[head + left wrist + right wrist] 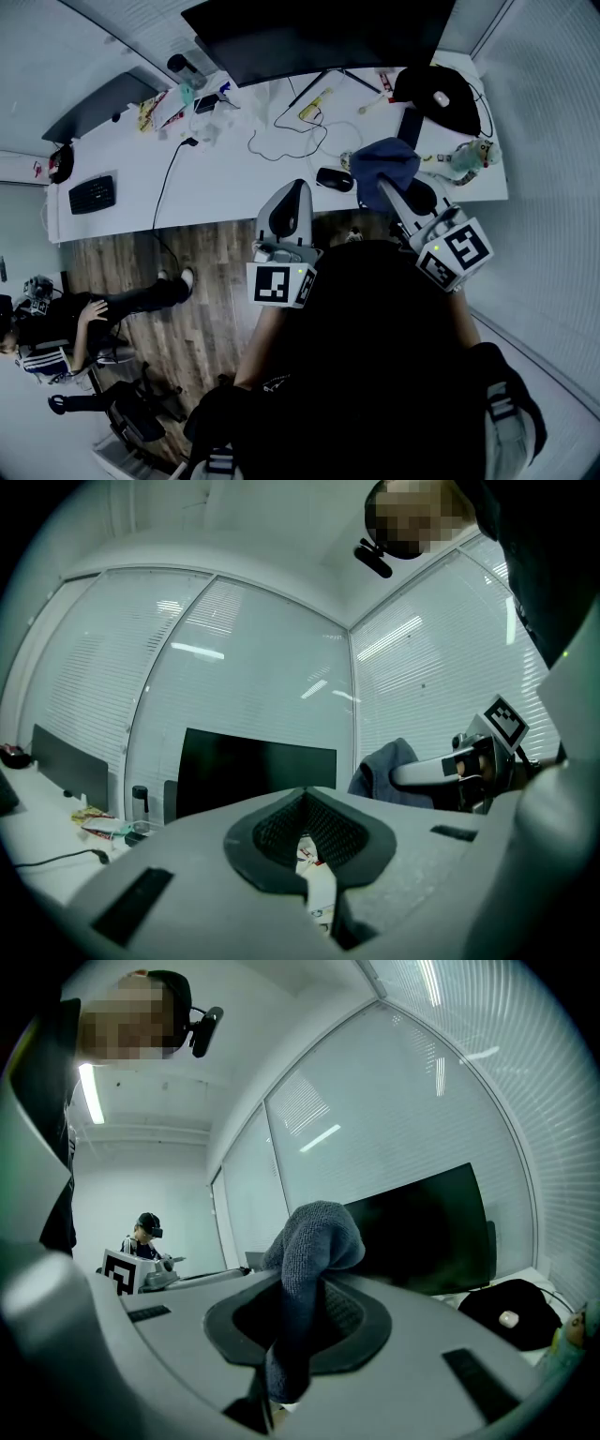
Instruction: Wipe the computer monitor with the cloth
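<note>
Head view — items as I log them from the remote station.
- Monitor (319, 37): dark, wide, standing at the far edge of the white desk (234, 178).
- Cloth (384, 161): blue-grey and bunched, held up over the near part of the desk, apart from the screen.
- Right gripper (388, 190): carries the cloth at its tip.
- Left gripper (291, 192): just left of the right one, at the desk's near edge, carrying nothing.
- Mouse (335, 179): black, on the desk between the two grippers.
- Keyboard (92, 194): at the far left end of the desk.
- White cable (291, 141): looped across the middle of the desk.
- Black bag (441, 94): on the desk at the far right, beside the monitor.
- Seated person (66, 328): on a chair over the wooden floor, lower left.

Left gripper view — I read the tongs as pressed together to a thin slit. Nothing sits in it, and a strip of desk shows through. The monitor stands ahead, well apart. The right gripper and the cloth show at the right.

Right gripper view — the tongs pinch the cloth. One fold is pinned low between the pads, and the rest rises above them in a rounded hump. The monitor lies beyond and to the right, not touching the cloth. The left gripper shows at the left, with the seated person behind it.
</note>
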`<state>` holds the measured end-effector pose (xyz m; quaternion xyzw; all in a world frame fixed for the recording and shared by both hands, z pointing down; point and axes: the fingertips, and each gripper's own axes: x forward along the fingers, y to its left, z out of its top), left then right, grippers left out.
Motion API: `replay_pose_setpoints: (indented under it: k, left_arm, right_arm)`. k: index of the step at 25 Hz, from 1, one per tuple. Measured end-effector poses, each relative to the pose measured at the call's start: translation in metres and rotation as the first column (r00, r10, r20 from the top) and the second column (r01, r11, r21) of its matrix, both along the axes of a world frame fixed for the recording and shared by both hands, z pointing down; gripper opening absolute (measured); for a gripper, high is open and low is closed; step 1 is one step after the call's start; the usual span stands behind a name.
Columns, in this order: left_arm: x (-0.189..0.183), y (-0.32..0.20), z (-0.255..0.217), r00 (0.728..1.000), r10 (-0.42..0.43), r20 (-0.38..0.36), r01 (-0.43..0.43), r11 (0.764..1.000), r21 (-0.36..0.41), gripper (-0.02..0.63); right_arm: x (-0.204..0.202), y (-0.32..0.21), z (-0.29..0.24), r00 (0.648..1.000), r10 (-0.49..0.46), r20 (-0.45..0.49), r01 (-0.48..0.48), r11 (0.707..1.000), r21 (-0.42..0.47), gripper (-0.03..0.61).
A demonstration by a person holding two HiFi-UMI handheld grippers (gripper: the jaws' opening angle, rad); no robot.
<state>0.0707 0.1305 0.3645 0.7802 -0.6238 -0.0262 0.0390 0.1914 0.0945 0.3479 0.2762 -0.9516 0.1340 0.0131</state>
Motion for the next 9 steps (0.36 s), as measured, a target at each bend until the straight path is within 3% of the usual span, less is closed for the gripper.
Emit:
replay_pose_setpoints:
  k: [9]
  left_arm:
    - [0.0043,-0.0011,0.0075,0.999,0.040,-0.006,-0.040,0.999,-0.028,0.006]
  right_arm:
    - [-0.0018,0.0031,0.0075,1.000,0.008,-0.019,-0.008,1.000,-0.026,0.057]
